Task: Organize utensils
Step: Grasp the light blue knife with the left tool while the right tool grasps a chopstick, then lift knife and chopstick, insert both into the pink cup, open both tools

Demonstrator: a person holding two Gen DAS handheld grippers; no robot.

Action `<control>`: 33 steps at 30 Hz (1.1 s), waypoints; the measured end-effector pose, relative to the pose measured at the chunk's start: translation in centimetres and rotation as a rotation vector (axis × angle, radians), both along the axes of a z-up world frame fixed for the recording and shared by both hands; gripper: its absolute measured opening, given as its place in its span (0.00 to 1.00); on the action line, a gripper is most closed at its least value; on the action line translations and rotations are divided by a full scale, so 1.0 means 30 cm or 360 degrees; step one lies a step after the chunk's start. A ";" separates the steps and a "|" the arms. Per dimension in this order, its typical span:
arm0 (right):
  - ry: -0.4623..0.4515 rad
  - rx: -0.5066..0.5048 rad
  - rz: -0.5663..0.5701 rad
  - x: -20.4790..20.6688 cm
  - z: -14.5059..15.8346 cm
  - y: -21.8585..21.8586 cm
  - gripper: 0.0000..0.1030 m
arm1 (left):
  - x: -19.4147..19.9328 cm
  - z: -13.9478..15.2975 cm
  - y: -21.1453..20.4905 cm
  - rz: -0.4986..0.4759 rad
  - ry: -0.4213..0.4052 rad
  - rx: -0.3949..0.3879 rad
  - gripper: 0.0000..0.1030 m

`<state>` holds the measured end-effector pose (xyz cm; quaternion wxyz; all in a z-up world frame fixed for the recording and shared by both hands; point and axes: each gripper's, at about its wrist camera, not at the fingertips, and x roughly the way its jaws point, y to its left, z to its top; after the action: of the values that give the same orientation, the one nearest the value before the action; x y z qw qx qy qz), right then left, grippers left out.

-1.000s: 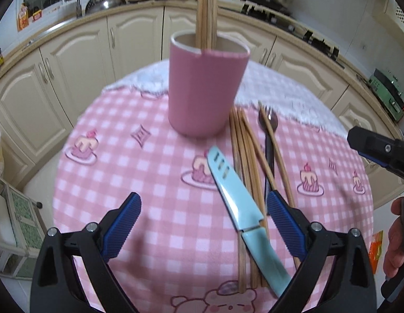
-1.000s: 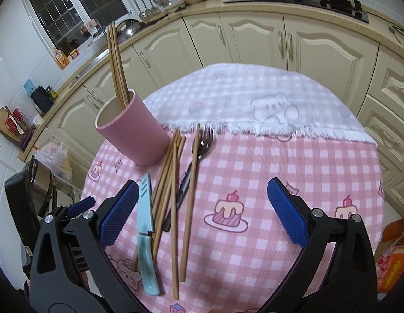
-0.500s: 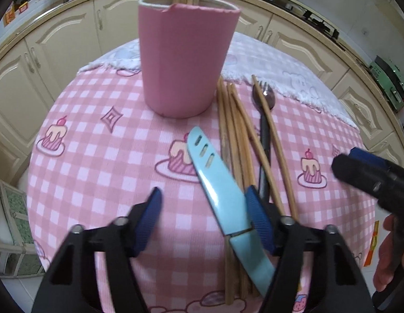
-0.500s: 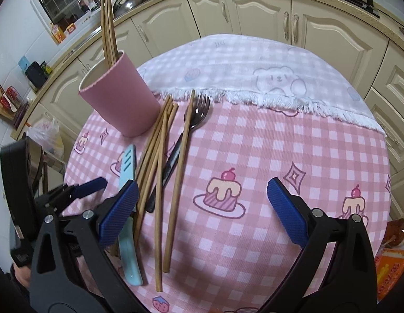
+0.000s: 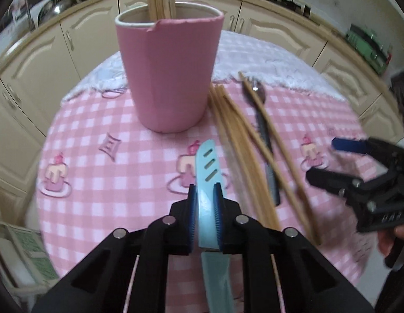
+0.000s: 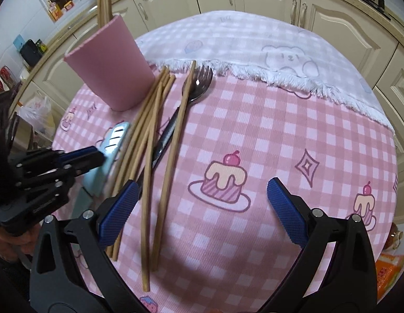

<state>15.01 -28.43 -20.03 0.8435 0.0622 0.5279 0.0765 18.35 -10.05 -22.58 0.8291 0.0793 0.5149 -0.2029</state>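
Two blue ribbed pads of the left gripper (image 5: 204,208) closing edge-on around a pale blue sheathed knife (image 5: 208,172), pads pressing both flat faces near where blade cover meets handle, close to the near edge of the round table (image 6: 293,140). Right gripper (image 6: 199,208) spread wide and empty over the loose wooden chopsticks (image 6: 149,135). Likely trouble: smooth, glossy plastic pinched so far from its tip could pivot or slip once lifted, and the slotted tip could catch the rim of the tall pink holder (image 5: 168,70) near the far-left edge, tipping that light, soft-walled cylinder with its notched lip. More chopsticks already standing inside, narrowing the opening. Thin round sticks lying fanned just beside the knife, one crossing the dark-handled metal fork (image 6: 199,83), liable to roll on the ribbed pink gingham cloth if nudged. Right gripper near the left, so a clash possible
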 end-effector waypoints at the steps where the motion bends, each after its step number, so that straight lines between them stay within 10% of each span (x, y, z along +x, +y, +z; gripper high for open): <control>1: 0.0009 -0.0017 -0.0010 0.011 -0.007 0.000 0.94 | -0.003 0.001 -0.004 -0.0021 -0.0014 0.0023 0.13; 5: 0.0026 -0.0034 -0.0023 0.036 -0.012 0.003 0.94 | -0.002 0.002 -0.025 -0.0073 -0.0023 0.0088 0.50; 15: 0.0038 -0.0150 -0.0011 0.090 -0.007 0.033 0.93 | 0.006 -0.029 -0.054 -0.0143 -0.0055 0.0152 0.37; 23: 0.0117 -0.0261 0.0020 0.180 -0.015 0.092 0.58 | 0.023 -0.024 -0.065 -0.0272 -0.0032 0.0226 0.29; 25: 0.0140 -0.0276 0.0033 0.197 -0.008 0.103 0.34 | 0.039 -0.025 -0.060 -0.0284 0.0009 0.0211 0.30; 33: 0.0139 -0.0214 0.0084 0.210 -0.001 0.108 0.06 | 0.023 -0.020 -0.045 -0.0317 -0.0039 0.0161 0.24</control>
<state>21.30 -25.20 -20.05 0.8196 -0.0050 0.5697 0.0603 19.03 -11.41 -23.18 0.8059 0.1743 0.5040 -0.2572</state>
